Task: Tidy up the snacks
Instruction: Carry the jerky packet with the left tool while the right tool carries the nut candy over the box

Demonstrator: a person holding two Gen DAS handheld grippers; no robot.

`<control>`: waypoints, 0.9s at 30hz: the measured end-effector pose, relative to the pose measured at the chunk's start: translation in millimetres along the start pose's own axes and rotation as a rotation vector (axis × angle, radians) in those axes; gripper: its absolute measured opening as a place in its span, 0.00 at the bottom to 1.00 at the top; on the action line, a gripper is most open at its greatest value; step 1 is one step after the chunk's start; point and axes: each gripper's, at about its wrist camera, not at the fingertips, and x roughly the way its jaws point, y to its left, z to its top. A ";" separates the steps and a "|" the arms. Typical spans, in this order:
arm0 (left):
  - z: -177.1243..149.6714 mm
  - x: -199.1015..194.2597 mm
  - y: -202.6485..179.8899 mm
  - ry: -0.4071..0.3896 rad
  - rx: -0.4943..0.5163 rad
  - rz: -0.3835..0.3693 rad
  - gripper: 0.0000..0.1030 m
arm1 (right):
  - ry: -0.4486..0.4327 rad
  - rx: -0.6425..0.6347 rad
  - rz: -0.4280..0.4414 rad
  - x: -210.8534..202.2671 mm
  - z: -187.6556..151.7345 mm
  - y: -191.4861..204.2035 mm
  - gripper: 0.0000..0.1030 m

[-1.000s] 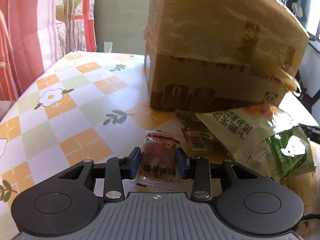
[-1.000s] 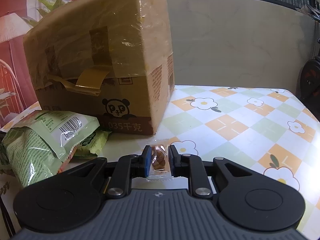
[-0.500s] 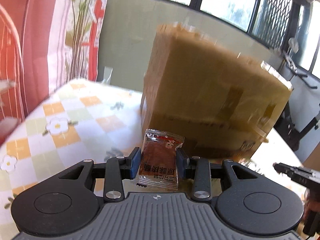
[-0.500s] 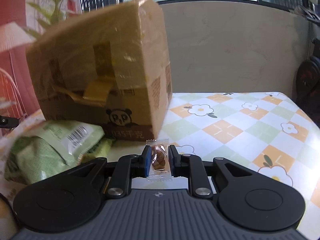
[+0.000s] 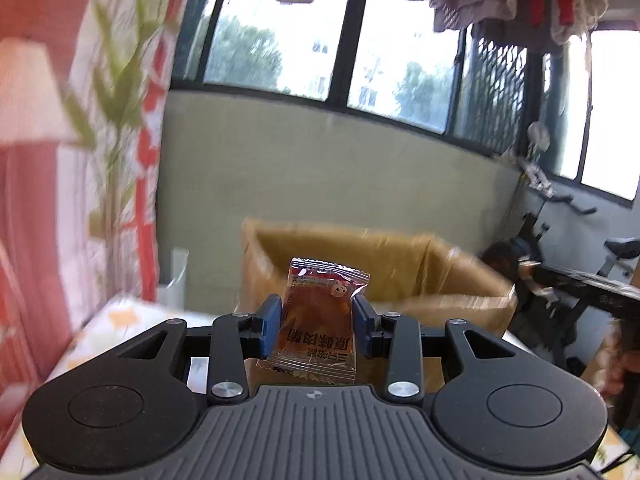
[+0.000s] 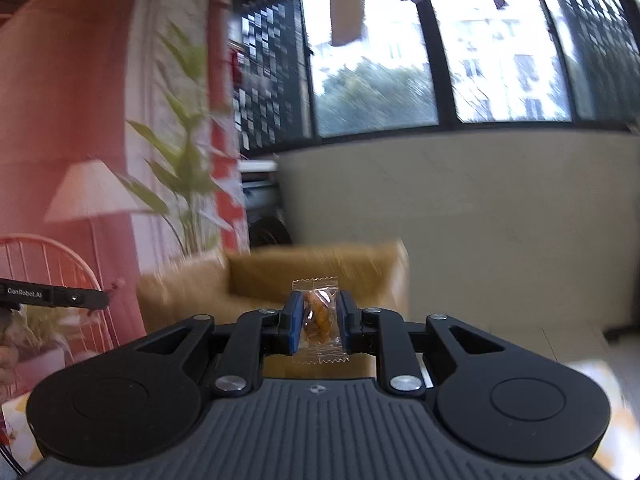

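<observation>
Two snack packets ride high above a cardboard box on a balcony table as a person works a pair of hand-held tongs: the left gripper point(image 5: 316, 322) is closed narrowly on a red packet point(image 5: 320, 320), its blue pads point(image 5: 270, 323) pressing the wrapper's sides so the packet stands upright between them, its sealed top edge poking above the tips; beyond and below lies the box point(image 5: 400, 264), its top open and its inside wall in sight. To the right, the right gripper point(image 6: 318, 322) is nearly shut on a smaller clear packet point(image 6: 319, 318) of brown pieces, also held upright, with the same box point(image 6: 304, 268) in front of and below it. Both views are blurred, so the table and other snacks cannot be made out. The step in hand looks to be carrying both packets over the box to drop them in; done well, each gripper would be brought fully past the near rim before the pads part, one side at a time, so that neither light wrapper catches the edge or flutters outside
</observation>
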 end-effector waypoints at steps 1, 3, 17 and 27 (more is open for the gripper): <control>8.7 4.5 -2.6 -0.005 -0.001 -0.018 0.39 | 0.005 0.004 0.013 9.6 8.0 -1.1 0.19; 24.4 14.8 -7.6 -0.011 -0.001 -0.037 0.40 | 0.021 0.010 0.024 30.7 19.7 -1.9 0.19; 49.3 82.0 -24.0 0.035 -0.012 -0.003 0.77 | 0.131 0.103 -0.017 94.6 19.4 -5.3 0.38; 25.1 37.8 -17.4 0.074 0.027 -0.012 0.83 | 0.055 0.112 0.003 24.6 3.6 -1.3 0.46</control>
